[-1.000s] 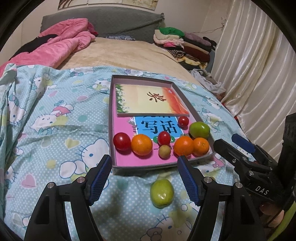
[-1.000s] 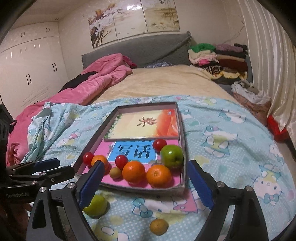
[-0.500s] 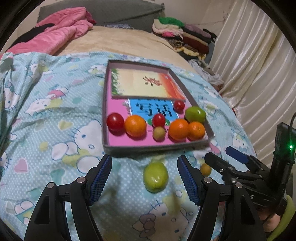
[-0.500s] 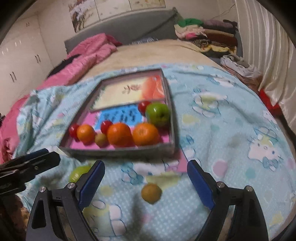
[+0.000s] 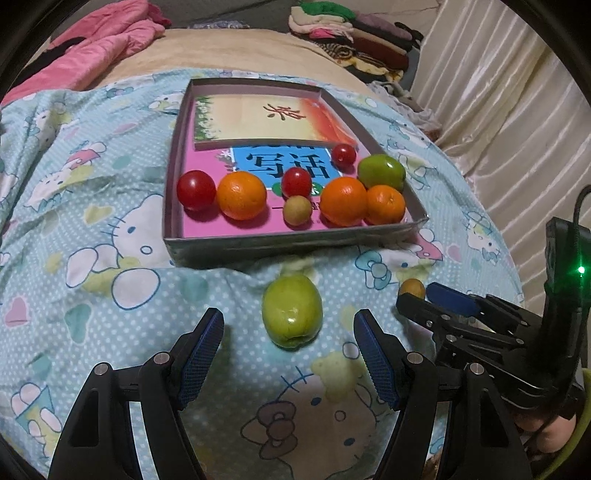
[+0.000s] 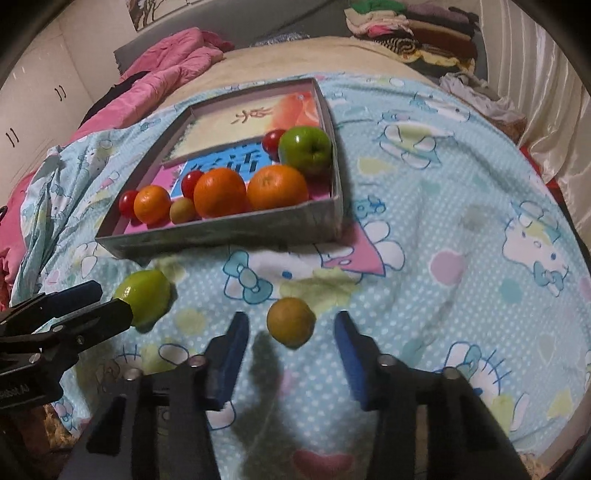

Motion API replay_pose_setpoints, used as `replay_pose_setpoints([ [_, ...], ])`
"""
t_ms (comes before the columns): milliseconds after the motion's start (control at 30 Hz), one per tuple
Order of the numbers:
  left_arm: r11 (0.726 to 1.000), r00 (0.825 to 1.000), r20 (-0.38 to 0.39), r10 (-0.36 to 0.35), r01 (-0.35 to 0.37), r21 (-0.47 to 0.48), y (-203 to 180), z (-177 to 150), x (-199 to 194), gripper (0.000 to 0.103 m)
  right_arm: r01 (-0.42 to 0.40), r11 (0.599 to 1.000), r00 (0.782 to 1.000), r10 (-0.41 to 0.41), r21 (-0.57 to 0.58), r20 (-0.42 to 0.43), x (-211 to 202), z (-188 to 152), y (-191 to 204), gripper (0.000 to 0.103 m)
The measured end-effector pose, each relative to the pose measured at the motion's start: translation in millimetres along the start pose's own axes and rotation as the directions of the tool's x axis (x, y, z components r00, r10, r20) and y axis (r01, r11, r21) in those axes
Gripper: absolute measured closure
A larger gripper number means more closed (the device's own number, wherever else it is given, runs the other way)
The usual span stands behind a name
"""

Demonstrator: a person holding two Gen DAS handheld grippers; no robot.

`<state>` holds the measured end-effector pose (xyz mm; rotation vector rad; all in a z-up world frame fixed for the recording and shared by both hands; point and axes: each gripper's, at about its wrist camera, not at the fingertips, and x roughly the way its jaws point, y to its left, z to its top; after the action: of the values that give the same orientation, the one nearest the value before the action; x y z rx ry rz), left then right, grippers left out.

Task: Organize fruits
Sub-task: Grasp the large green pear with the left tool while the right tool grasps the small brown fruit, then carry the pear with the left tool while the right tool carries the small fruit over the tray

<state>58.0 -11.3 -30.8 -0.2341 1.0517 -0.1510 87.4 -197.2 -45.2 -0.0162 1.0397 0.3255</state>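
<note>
A grey shallow box [image 5: 295, 240] on the bed holds several fruits: tomatoes, oranges [image 5: 241, 195], a green apple [image 5: 381, 172] and a small brown fruit. A loose green fruit [image 5: 292, 310] lies on the blanket in front of the box, just ahead of my open left gripper [image 5: 289, 354]. A small yellow-brown fruit [image 6: 291, 322] lies on the blanket, just ahead of my open right gripper [image 6: 291, 354]. The box also shows in the right wrist view [image 6: 221, 236], with the green fruit [image 6: 144, 295] partly behind the left gripper's fingers [image 6: 77, 314].
A light blue cartoon blanket [image 5: 92, 221] covers the bed. Pink bedding [image 5: 99, 48] lies at the back left, folded clothes [image 5: 351, 29] at the back right, and curtains [image 5: 498, 110] hang on the right. White wardrobe doors [image 6: 33, 96] stand at the left.
Both grippers have moved down and forward towards the blanket. The green fruit now lies close ahead of the left fingers, the small yellow-brown fruit close ahead of the right fingers, whose gap has narrowed.
</note>
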Motion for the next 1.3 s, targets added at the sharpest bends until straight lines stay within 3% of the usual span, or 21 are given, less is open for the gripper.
replay_pose_setpoints([
  [367, 0.999, 1.0, -0.024, -0.001, 0.003, 0.052, -10, -2, 17, 0.045, -0.002, 1.0, 1.0, 0.001, -0.022, -0.031, 12, 0, 5, 0.077],
  [467, 0.999, 0.999, -0.032, 0.002, -0.001, 0.051, -9, -1, 22, 0.045, -0.018, 1.0, 1.0, 0.018, -0.015, -0.024, 12, 1, 4, 0.077],
  [600, 0.999, 0.999, -0.042, 0.016, -0.014, 0.048, -7, 1, 30, 0.061, -0.055, 0.999, 0.999, 0.055, -0.001, -0.003, 7, 3, 2, 0.078],
  [800, 0.999, 0.999, -0.036, -0.015, 0.016, 0.029, -1, 5, 29, 0.062, -0.127, 0.992, 0.989, 0.128, -0.024, 0.07, -6, 8, 8, 0.078],
  [1067, 0.998, 0.993, 0.103, -0.055, 0.056, -0.005, 8, 14, -15, 0.062, -0.17, 0.983, 0.968, 0.179, -0.068, 0.175, -26, 15, 15, 0.078],
  [1300, 0.999, 0.981, 0.196, 0.004, 0.005, -0.047, 32, 27, -38, 0.062, -0.153, 0.982, 0.958, 0.175, -0.112, 0.227, -34, 21, 19, 0.078],
])
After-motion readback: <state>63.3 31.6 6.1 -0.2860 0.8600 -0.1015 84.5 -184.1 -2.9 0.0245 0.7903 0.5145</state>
